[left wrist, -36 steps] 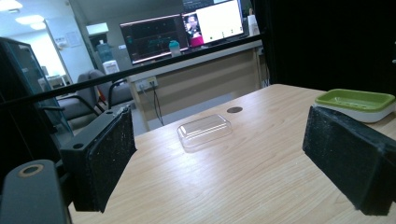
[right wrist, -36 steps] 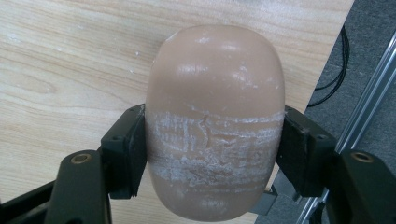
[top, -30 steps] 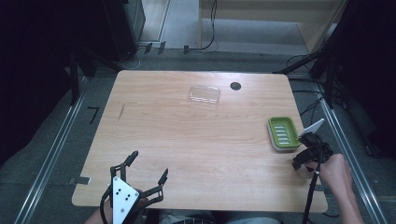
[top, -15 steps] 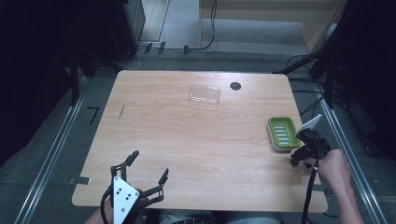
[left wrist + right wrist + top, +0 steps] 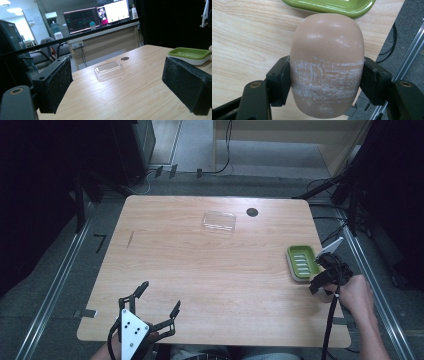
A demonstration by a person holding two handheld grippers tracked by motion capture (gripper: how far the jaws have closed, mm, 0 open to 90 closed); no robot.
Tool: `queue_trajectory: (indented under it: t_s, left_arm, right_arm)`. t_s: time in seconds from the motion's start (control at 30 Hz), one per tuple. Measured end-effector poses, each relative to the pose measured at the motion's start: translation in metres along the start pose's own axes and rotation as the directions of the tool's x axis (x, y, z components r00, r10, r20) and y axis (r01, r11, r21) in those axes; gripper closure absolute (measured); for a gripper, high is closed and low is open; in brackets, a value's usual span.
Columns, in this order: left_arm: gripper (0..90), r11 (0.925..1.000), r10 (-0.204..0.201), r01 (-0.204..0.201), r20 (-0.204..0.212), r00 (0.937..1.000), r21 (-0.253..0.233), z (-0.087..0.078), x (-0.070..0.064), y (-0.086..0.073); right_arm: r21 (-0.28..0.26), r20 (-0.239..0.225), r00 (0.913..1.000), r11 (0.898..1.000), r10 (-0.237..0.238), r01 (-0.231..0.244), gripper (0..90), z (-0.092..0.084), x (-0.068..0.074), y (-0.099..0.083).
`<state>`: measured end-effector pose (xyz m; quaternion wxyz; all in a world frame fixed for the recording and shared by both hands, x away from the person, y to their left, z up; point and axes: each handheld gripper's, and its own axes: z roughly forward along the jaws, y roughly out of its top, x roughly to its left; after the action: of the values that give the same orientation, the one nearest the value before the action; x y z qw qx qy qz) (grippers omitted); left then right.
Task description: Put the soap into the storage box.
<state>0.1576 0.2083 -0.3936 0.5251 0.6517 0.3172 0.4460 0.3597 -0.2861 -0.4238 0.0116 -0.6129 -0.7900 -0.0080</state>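
My right gripper (image 5: 325,82) is shut on a tan bar of soap (image 5: 327,57), its pads pressing both sides of the scuffed bar. It hovers just near the green soap dish (image 5: 329,5) at the table's right edge. In the high view the right gripper (image 5: 324,272) sits right beside the green soap dish (image 5: 301,262). My left gripper (image 5: 160,306) rests at the front left of the table, jaws wide open and nothing between them. In the left gripper view the left gripper (image 5: 125,87) faces a clear plastic lid (image 5: 109,69) and the green soap dish (image 5: 189,53) farther off.
The clear plastic lid (image 5: 219,221) lies at the back middle of the wooden table (image 5: 200,270), next to a dark round hole (image 5: 252,212). Metal rails run along both sides of the table. Cables trail on the floor behind.
My right gripper with the soap has shifted slightly up toward the green dish. The left gripper has stayed still.
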Motion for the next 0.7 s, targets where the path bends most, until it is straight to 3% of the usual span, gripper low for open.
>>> queue_trajectory:
  t_s: [0.7]
  left_arm:
    - [9.9,1.0,0.003,-0.003,0.001,1.0,0.001,0.0,0.0,0.0]
  right_arm:
    - [-0.028,-0.005,0.9999,1.0,-0.014,0.014,33.6,-0.01,0.005,0.016]
